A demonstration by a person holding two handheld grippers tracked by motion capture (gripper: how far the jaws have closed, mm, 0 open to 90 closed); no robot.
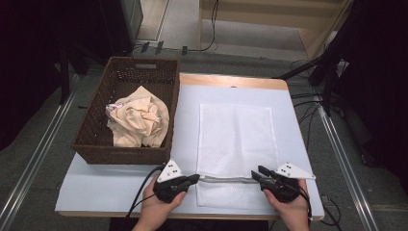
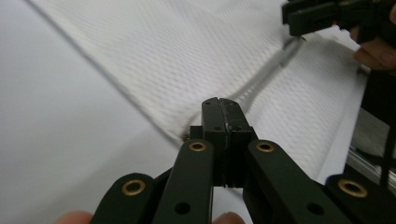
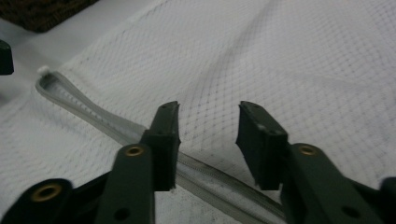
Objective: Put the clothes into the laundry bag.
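Note:
A white mesh laundry bag (image 1: 238, 130) lies flat on the table, its grey zipper (image 1: 226, 179) running across near the front edge. My left gripper (image 1: 195, 178) is shut, its tips (image 2: 223, 109) at the zipper's left end by the bag's edge; I see nothing between the jaws. My right gripper (image 1: 256, 172) stands open at the zipper's right end. In the right gripper view its jaws (image 3: 208, 123) straddle the mesh (image 3: 280, 56) just above the zipper (image 3: 93, 114), with nothing pinched. The right gripper (image 2: 299, 18) also appears at the top right of the left gripper view.
A brown wicker basket (image 1: 96, 139) stands at the table's left, holding a crumpled cream cloth (image 1: 139, 120). The pale table top (image 1: 120, 183) shows bare in front of the basket. Cables and a dark stand lie on the floor to the right.

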